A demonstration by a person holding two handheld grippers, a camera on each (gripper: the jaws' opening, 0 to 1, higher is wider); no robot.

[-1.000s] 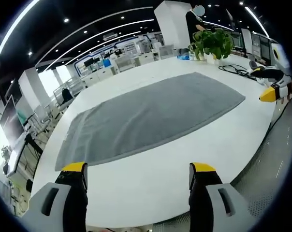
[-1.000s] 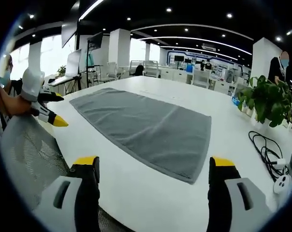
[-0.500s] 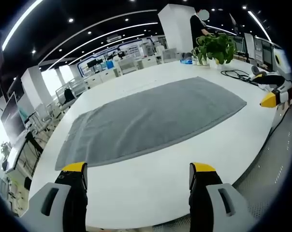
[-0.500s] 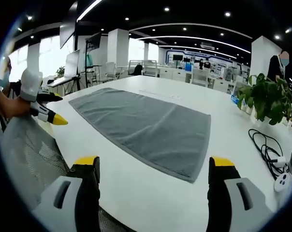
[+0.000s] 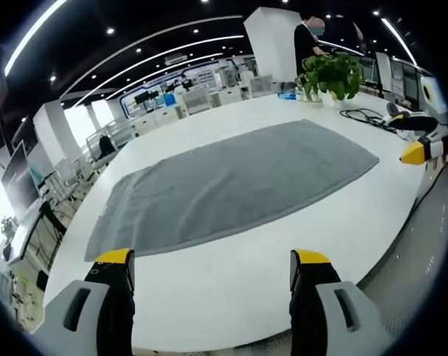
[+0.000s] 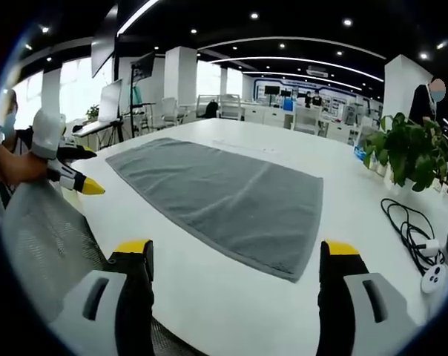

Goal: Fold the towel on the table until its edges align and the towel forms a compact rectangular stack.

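Observation:
A grey towel [image 5: 231, 182] lies flat and unfolded on the white table [image 5: 231, 282]. In the left gripper view my left gripper [image 5: 213, 267] stands open over the table's near edge, short of the towel's long side, nothing between its yellow-tipped jaws. The right gripper's yellow tip [image 5: 415, 152] enters at the right edge. In the right gripper view the same towel [image 6: 220, 196] stretches away from a near corner. My right gripper [image 6: 237, 256] is open above the bare table, just short of that corner. The left gripper [image 6: 72, 178], held by a hand, shows at the left.
A potted plant [image 6: 409, 152] stands on the table's far right. Black cables [image 6: 409, 230] and a white device [image 6: 432, 280] lie beside it. A person [image 5: 307, 37] stands behind the plant. A mesh chair back [image 6: 38, 245] sits under the left hand. Desks and monitors fill the room beyond.
Both views have shifted slightly as the hands moved. The towel lies as before and both grippers stay open.

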